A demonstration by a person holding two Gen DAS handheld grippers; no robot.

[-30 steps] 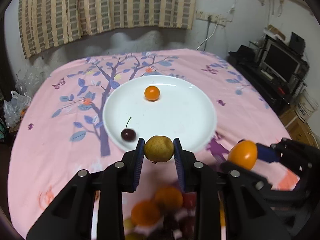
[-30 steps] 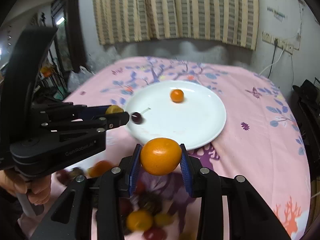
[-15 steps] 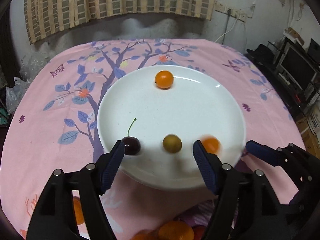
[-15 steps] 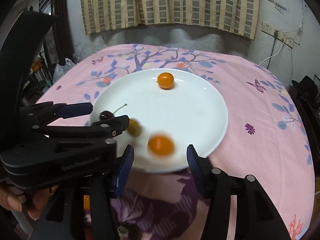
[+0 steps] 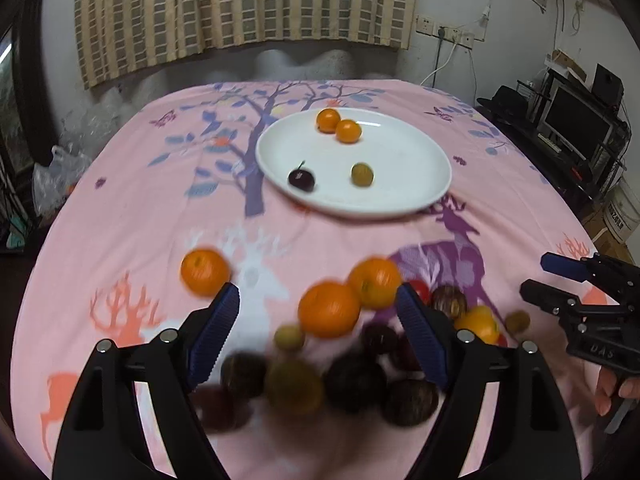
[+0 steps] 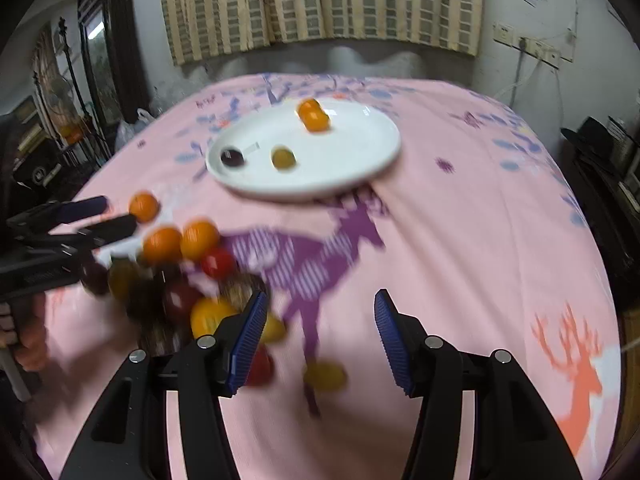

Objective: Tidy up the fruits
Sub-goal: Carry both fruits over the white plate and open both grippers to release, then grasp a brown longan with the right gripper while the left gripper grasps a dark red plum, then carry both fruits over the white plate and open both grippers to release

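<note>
1. Fruits lie in two groups: a loose pile (image 5: 340, 360) on the pink tabletop (image 5: 132, 208) near the camera, and four pieces on the white plate (image 5: 404, 160) farther back.
2. On the plate: two oranges (image 5: 338, 126) touching each other at the far side, a dark cherry (image 5: 301, 179) and a small greenish fruit (image 5: 362, 175) nearer, apart.
3. One orange (image 5: 205, 272) sits alone left of the pile.
4. Left gripper (image 5: 320, 332): fingers wide and opening, gripping nothing, poised above the blurred pile.
5. Right gripper (image 6: 320, 340): fingers apart, empty, just right of the pile.
6. Striped curtain (image 5: 240, 8) hangs behind.
</note>
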